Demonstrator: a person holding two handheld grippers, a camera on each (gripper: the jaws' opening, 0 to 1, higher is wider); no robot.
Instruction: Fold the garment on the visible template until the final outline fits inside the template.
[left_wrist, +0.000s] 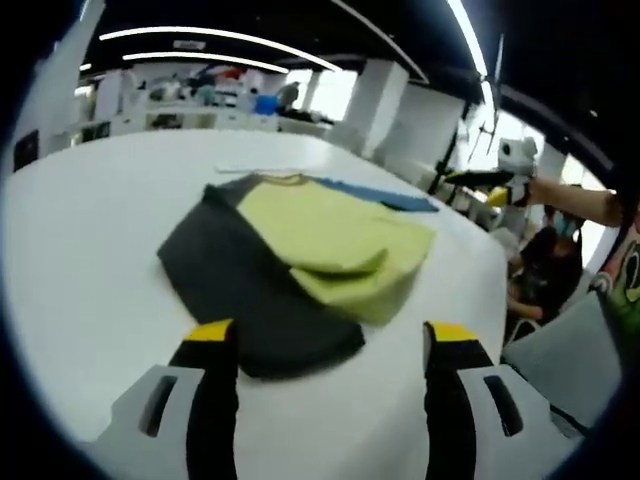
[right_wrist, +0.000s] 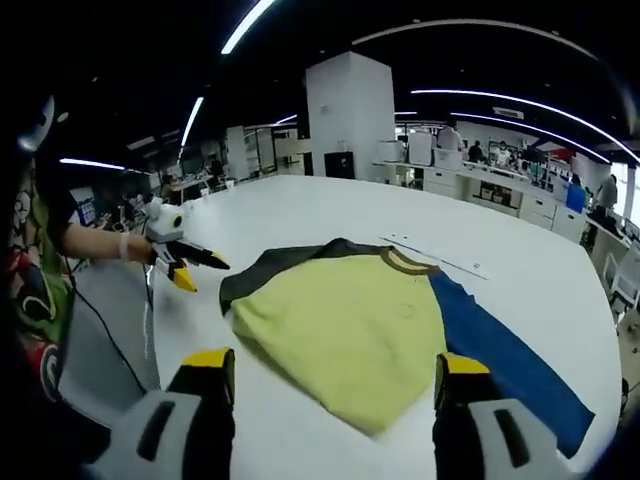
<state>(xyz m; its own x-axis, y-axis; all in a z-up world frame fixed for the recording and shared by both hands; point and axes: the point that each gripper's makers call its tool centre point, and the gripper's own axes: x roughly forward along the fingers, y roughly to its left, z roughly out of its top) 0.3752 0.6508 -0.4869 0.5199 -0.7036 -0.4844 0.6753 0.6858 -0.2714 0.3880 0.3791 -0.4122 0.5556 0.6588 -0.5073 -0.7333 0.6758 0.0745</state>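
in the left gripper view our left tool (left_wrist: 330, 340) hangs over the near edge of the table (left_wrist: 90, 260), jaws wide apart and holding nothing. the shirt (left_wrist: 300, 265) lies just ahead between them, partly folded: a dark sleeve nearest us, a yellow-green panel doubled over, a blue sleeve at the far side. the right tool (left_wrist: 480, 183) floats off to the right, clear of the cloth.

in the right gripper view our right tool (right_wrist: 330, 375) is also spread and empty, the shirt (right_wrist: 350, 330) right ahead, its long axis running left to right, the blue sleeve trailing right. the left tool (right_wrist: 190, 265) hovers beside the dark sleeve. we judge the right tool nearer the blue sleeve. no template outline is plain to us.
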